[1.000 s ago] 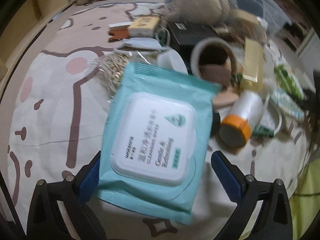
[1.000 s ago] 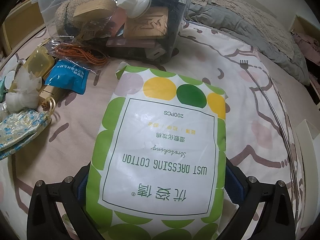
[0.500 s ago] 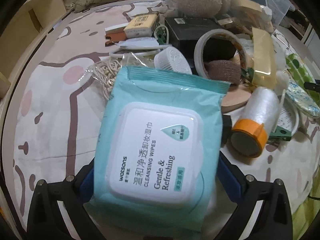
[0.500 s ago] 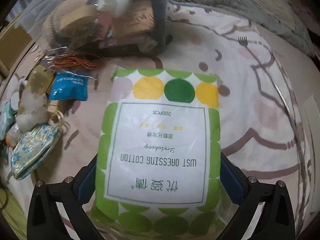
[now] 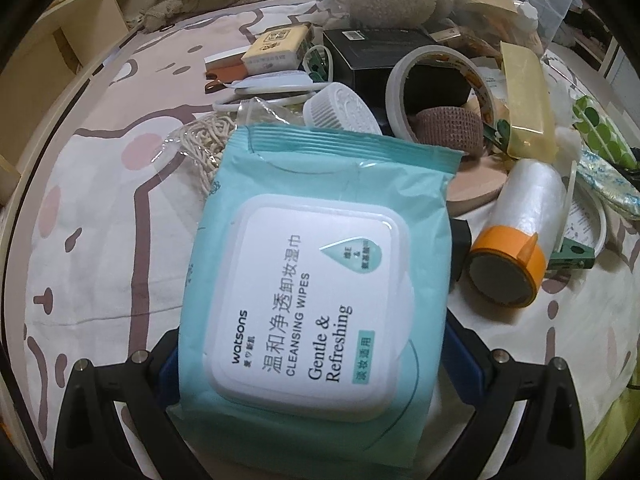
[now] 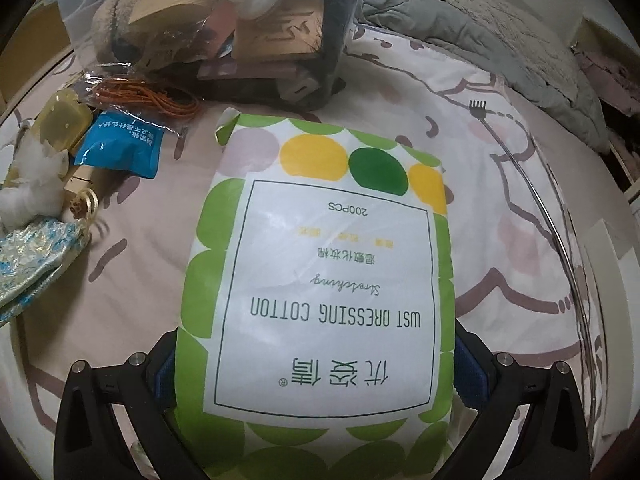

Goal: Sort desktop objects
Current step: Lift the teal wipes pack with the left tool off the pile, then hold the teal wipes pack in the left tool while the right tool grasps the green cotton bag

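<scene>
A teal pack of cleansing wipes [image 5: 308, 264] with a white lid fills the left wrist view, and my left gripper [image 5: 310, 364] is shut on its near end, the blue pads pressed to both sides. In the right wrist view a green-dotted bag of dressing cotton [image 6: 320, 272] is held the same way, with my right gripper [image 6: 314, 364] shut on it above the patterned bedsheet [image 6: 500, 200]. Most of each gripper's fingers are hidden under the packs.
Beyond the wipes lie a roll with an orange cap [image 5: 516, 248], a tape ring [image 5: 436, 88], a black box [image 5: 384, 52], a white round lid [image 5: 340, 108] and a yellow case [image 5: 524, 96]. A clear bin of items [image 6: 224, 28], blue sachet [image 6: 120, 148] and floral pouch [image 6: 32, 256] sit left.
The left gripper closed from open onto the wipes pack, which now sits closer and straighter. The right gripper, holding the cotton bag throughout, shifted slightly toward the clear bin.
</scene>
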Available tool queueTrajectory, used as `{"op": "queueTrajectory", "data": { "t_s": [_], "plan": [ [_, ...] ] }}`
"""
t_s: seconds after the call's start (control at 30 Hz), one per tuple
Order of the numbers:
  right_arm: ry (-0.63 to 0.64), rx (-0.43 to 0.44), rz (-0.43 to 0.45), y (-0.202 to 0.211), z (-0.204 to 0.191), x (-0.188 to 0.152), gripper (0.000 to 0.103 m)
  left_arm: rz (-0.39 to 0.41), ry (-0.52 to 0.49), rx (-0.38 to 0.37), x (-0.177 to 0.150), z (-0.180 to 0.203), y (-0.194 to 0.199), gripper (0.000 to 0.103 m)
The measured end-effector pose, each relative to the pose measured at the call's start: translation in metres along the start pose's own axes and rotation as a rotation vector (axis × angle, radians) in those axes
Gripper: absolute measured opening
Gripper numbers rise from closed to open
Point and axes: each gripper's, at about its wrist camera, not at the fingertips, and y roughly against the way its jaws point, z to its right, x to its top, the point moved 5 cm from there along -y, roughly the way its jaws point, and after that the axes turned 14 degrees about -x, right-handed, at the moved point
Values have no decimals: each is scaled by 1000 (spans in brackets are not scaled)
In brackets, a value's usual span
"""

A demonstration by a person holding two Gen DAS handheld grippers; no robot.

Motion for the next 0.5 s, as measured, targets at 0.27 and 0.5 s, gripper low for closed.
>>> {"op": "queueTrajectory", "data": {
  "t_s": [0.27,0.5],
  "plan": [
    [-5,31,-41,1,12,4,103,5,-7,19,3,3,-3,103],
    [-34,74,-95,5,16,20,103,14,26,-2,7,5,4,103]
  ]
}}
